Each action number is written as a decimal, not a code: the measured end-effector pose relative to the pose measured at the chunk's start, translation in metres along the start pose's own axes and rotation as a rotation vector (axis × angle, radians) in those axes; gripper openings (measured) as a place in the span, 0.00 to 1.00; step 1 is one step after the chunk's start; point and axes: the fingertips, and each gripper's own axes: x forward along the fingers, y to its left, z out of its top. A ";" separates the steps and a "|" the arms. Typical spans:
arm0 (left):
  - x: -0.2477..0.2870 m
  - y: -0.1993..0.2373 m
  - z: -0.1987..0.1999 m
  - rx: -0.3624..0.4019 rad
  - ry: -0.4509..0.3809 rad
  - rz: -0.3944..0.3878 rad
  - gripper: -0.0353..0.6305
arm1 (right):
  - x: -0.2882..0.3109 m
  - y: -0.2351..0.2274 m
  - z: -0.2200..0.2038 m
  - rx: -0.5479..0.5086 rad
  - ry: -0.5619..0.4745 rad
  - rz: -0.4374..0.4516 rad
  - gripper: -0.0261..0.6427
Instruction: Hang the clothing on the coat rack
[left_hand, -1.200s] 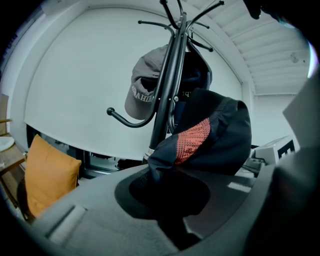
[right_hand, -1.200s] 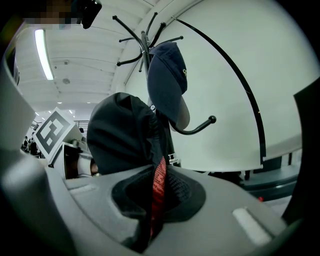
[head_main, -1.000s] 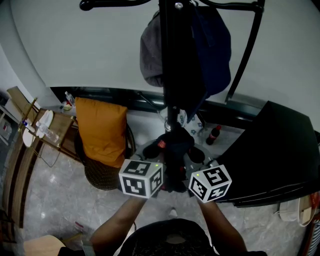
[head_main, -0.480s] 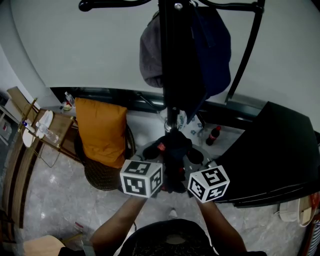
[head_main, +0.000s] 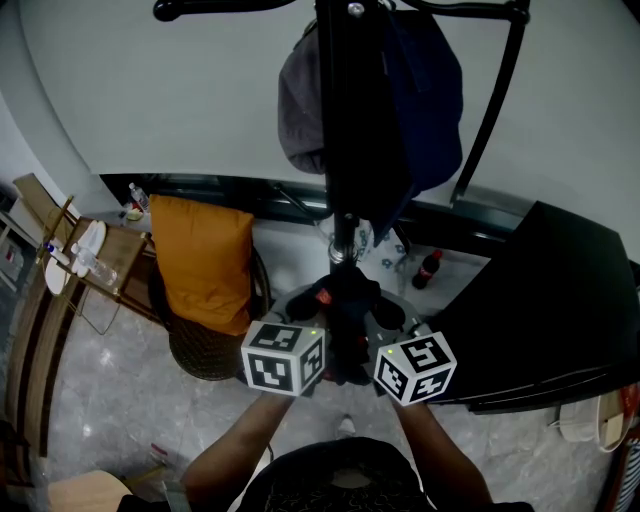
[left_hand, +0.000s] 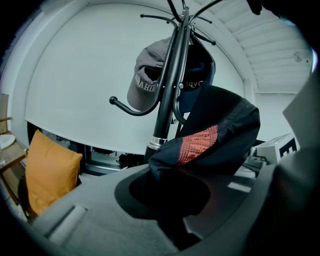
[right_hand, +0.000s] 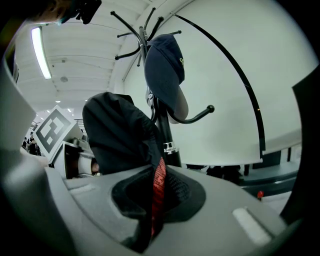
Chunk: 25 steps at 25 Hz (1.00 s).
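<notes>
Both grippers are on the black garment, held bunched in the air between them.

- Left gripper: jaws closed on a dark fold, with the red knit patch just above the grip.
- Right gripper: jaws closed on the garment, pinching a red strip between them.

The garment sits just in front of the coat rack pole, low down near its base and below the hooks. It isn't on any hook.

The rack already carries a grey cap and a navy cap. To the left of the rack, an orange cushion sits on a chair.
</notes>
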 end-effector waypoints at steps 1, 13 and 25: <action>0.000 -0.001 -0.001 0.000 0.002 -0.001 0.10 | 0.000 0.000 -0.001 0.002 0.001 0.000 0.07; -0.005 -0.006 -0.019 -0.009 0.017 -0.014 0.10 | -0.009 0.003 -0.016 0.010 0.015 -0.015 0.07; -0.011 -0.013 -0.031 -0.011 0.027 -0.019 0.10 | -0.020 0.004 -0.025 0.019 0.016 -0.052 0.07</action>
